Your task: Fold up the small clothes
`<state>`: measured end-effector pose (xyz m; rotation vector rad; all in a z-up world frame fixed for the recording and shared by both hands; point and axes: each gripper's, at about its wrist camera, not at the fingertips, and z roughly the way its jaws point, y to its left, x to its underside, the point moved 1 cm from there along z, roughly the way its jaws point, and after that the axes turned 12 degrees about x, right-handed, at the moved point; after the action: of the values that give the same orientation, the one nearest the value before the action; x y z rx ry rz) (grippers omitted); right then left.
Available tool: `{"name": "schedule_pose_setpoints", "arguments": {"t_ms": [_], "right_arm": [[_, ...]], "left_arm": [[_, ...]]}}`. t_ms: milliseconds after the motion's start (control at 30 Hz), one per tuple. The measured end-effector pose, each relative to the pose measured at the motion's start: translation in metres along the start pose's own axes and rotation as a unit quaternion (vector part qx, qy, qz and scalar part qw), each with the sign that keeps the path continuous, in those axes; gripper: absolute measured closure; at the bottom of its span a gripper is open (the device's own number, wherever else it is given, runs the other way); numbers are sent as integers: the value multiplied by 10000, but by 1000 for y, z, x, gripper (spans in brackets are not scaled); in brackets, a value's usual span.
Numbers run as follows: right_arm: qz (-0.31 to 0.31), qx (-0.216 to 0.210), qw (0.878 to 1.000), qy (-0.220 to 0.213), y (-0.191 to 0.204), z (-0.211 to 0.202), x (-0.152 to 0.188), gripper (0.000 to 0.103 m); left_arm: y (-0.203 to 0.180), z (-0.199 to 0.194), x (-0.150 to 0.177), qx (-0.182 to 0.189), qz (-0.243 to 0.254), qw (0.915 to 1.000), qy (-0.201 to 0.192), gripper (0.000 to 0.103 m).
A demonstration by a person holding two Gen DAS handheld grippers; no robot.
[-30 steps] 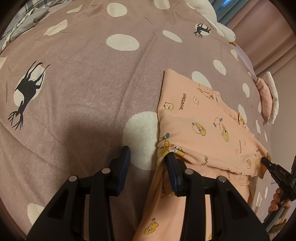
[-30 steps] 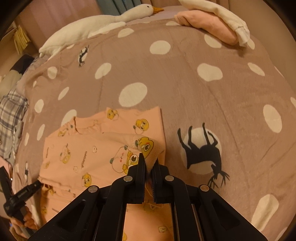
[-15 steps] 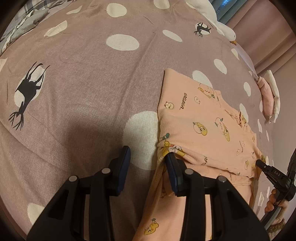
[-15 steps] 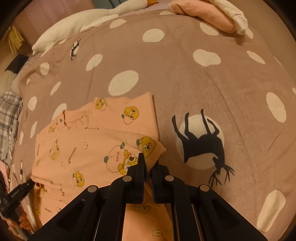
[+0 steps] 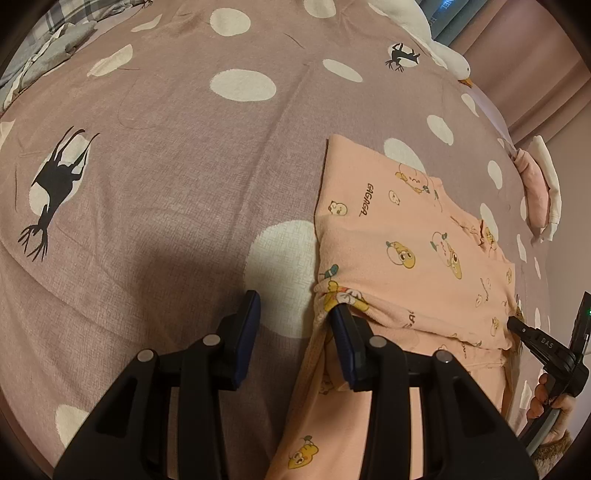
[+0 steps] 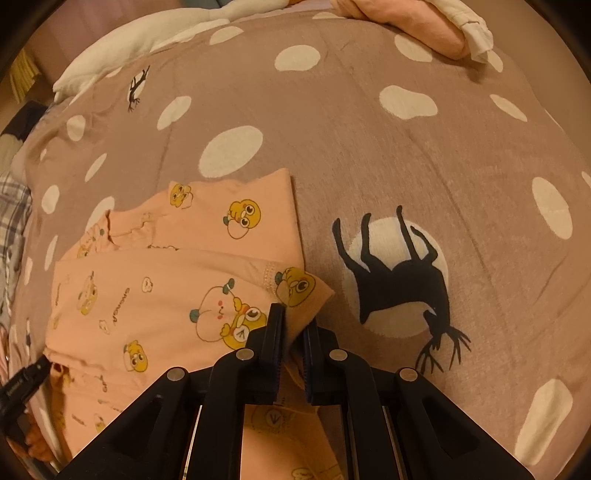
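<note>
Clearly, a small peach garment [image 5: 413, 243] printed with cartoon ducks is spread on a mauve bedspread [image 5: 177, 155] dotted with white ovals and black deer silhouettes. Its near part is seen folded up over the rest, forming a raised edge.

Taken from the garment as landmark: the right gripper [image 6: 293, 325] is clamped on the folded corner at the garment's right edge, the jaws nearly closed with a pinch of cloth between them. At the garment's left edge the left gripper [image 5: 295, 325] is held with its jaws partly apart; one finger [image 5: 345, 343] is tucked under the folded edge, while the other is seen over bare bedspread, beside the cloth, so nothing is gripped there.

Beyond the garment's far edge, at the head of the bed, a white goose plush [image 6: 147, 40] is laid. A folded pink and white bundle [image 6: 424, 26] is placed beyond the garment and to its right.
</note>
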<state>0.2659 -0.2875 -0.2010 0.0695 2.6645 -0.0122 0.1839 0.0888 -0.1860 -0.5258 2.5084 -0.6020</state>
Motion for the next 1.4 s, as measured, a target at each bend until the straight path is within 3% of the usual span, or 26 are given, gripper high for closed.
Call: {"name": "schedule_pose_setpoints", "arguments": {"t_ms": [633,800,867,967,1100,1233,1400], "right_arm": [[49,22,10000,22,-1,7,-1,97],[-35,122,9999,-22,1,5,-1,96],[-102,261,9996,-93,4,2,0,93],[-160,478,9984,-271,6,-5,1,80],[-95,375,9982,-462,-2,-21,2,73],[-148,380,9950,-916,-7,-53,5,46],[-279,168,9877,-1529,-9,-102,14,33]], "left_arm": [[0,0,0,-14,-40,10000,2,63],[-5,-5,5,-148,80,9999,2,58],[-7,-7,7,-170,93,9998,34,54],[-9,-16,10,-86,66,9999,52,47],[-16,-40,13,15,145,9996,-236,36],[-20,-67,18,246,82,9986,-467,27],[-31,-98,30,396,203,9963,-738,19]]}}
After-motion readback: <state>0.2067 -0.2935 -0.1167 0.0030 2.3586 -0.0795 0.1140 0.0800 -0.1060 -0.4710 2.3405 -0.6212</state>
